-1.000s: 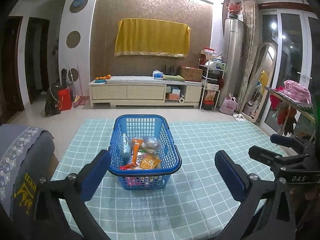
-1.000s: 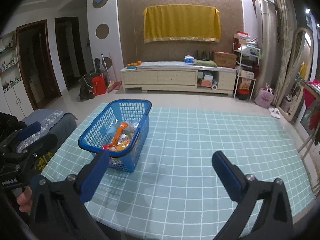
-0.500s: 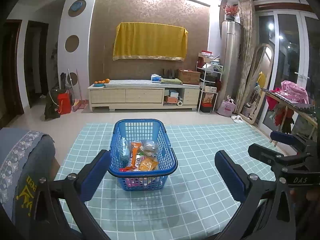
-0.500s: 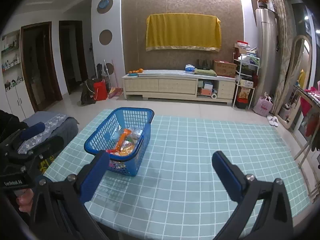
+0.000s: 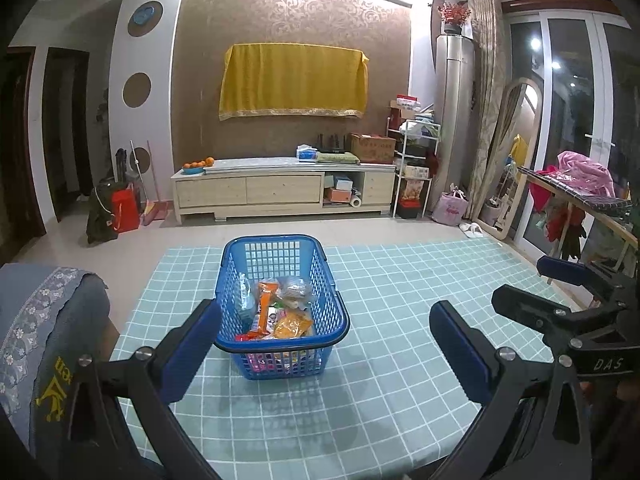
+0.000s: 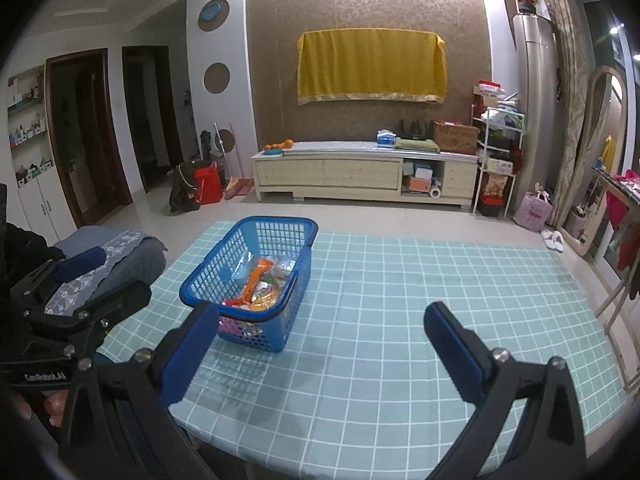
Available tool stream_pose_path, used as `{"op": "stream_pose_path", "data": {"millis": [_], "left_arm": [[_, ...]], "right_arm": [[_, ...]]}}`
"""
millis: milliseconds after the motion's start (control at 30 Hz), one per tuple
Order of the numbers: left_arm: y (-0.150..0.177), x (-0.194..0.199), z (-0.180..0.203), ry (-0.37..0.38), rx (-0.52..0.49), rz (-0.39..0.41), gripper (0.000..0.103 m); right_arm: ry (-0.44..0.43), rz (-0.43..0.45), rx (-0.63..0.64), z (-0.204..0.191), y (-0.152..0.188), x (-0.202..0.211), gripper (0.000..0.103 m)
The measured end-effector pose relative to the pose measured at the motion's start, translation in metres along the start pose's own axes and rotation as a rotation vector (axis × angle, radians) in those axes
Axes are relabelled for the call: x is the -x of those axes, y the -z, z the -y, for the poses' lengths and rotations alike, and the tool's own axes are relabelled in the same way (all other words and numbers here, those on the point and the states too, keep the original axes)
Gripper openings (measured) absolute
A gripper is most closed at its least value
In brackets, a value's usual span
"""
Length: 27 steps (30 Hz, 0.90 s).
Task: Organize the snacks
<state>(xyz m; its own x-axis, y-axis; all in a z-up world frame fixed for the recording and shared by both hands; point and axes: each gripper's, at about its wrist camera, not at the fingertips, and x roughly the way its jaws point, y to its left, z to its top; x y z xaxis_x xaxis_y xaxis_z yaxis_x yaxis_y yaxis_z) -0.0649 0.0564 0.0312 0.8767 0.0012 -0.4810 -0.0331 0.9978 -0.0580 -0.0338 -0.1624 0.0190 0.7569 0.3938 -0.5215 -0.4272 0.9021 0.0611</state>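
Blue basket [image 5: 280, 312] of snack packets [image 5: 280, 312] sits on checked tablecloth [image 5: 380, 400] — left gripper [image 5: 324, 344] and right gripper [image 6: 320, 344] both spread wide, empty, short of it.

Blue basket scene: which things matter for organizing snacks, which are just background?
Job:
- blue plastic mesh basket on the teal checked tablecloth
- snack packets inside it, including an orange wrapper
- left tool and right tool, both open, empty

Background:
- yellow cloth on the wall
- pale wooden cabinet
- grey embroidered chair cover

both wrist views look forward over the checked table [image 5: 400, 300], sharing the blue basket [image 5: 280, 248], left view nearer.
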Motion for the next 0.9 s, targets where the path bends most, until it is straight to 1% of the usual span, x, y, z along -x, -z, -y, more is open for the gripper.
{"op": "stream_pose_path", "data": {"millis": [367, 600, 667, 900], "left_arm": [[-0.0002, 0.0041, -0.0024, 0.013, 0.008, -0.005, 0.103], [-0.0013, 0.0068, -0.0023, 0.011, -0.004, 0.0, 0.103], [-0.0019, 0.0066, -0.0022, -0.001, -0.013, 0.0, 0.103], [-0.0033, 0.0094, -0.0044, -0.001, -0.006, 0.003, 0.103]], "right_arm": [[0.0, 0.002, 0.0, 0.0006, -0.0014, 0.0017, 0.103], [-0.004, 0.002, 0.002, 0.0004, -0.0021, 0.002, 0.103], [-0.006, 0.003, 0.007, -0.0009, -0.0029, 0.0029, 0.103], [-0.012, 0.002, 0.009, -0.0013, -0.0034, 0.0047, 0.103]]}}
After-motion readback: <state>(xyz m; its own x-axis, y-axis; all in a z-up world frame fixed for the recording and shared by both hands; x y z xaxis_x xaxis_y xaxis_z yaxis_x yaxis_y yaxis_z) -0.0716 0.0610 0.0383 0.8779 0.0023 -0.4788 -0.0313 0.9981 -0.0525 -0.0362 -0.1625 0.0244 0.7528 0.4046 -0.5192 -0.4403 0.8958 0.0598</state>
